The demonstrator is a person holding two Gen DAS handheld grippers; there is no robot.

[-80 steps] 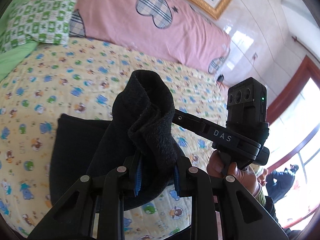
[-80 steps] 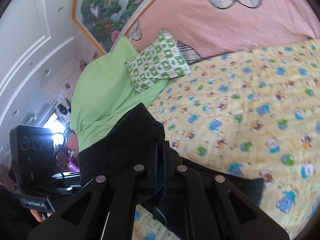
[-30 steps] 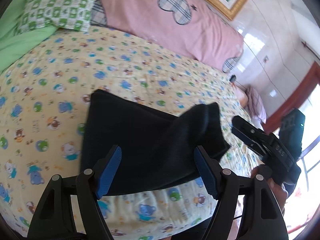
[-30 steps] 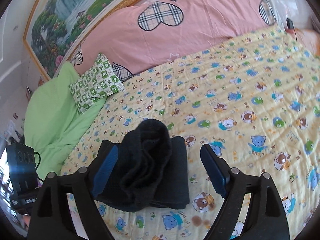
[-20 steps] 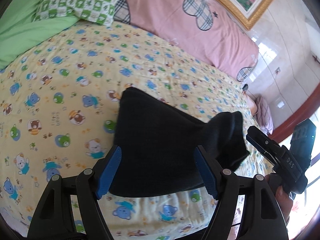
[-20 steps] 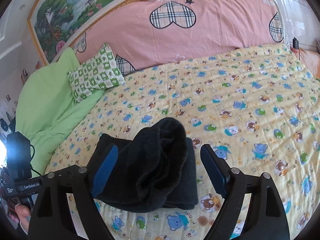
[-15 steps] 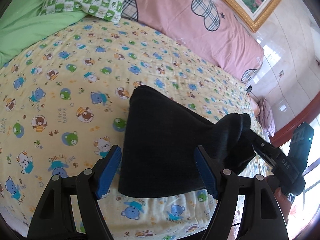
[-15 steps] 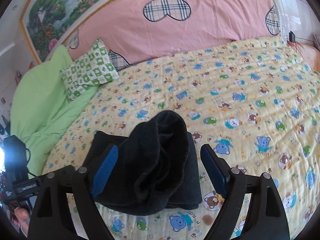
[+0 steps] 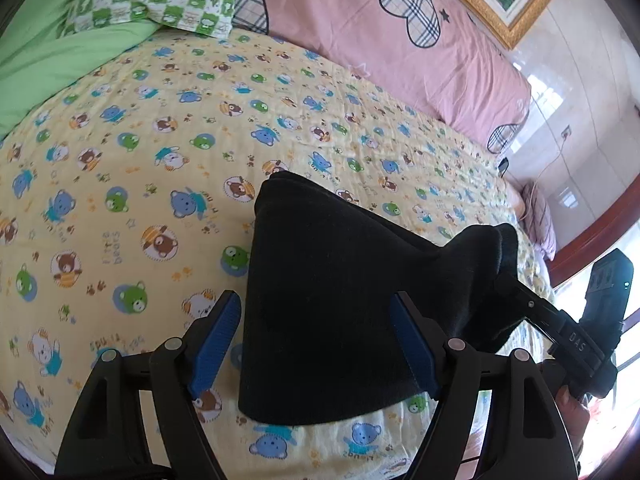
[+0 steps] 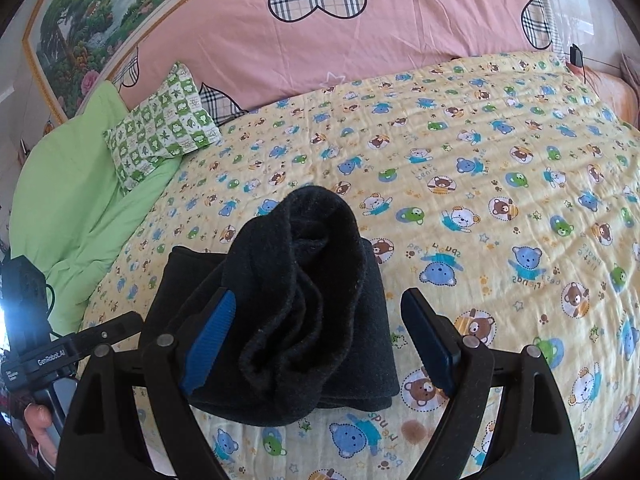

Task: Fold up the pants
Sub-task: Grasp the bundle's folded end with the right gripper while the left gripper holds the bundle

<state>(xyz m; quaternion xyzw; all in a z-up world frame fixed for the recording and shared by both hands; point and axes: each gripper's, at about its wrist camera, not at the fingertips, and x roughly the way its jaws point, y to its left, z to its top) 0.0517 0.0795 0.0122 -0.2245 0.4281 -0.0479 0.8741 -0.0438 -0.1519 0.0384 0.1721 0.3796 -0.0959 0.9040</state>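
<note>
The black pants lie folded in a compact stack on the bear-print bedspread near the bed's front edge. One end stands up in a rumpled hump. My left gripper is open and empty, held just above the near edge of the pants. My right gripper is open and empty, its blue-padded fingers standing on either side of the hump without touching it. The right gripper's body shows in the left wrist view.
A pink quilt with plaid hearts lies along the headboard. A green checked pillow rests on a green blanket at the left. A framed painting hangs behind. A wooden door frame is at the right.
Both grippers were shut on the pants 2.7 s ago; they have let go and now stand open. Since then both have drawn back slightly while the pants rest on the bed.
</note>
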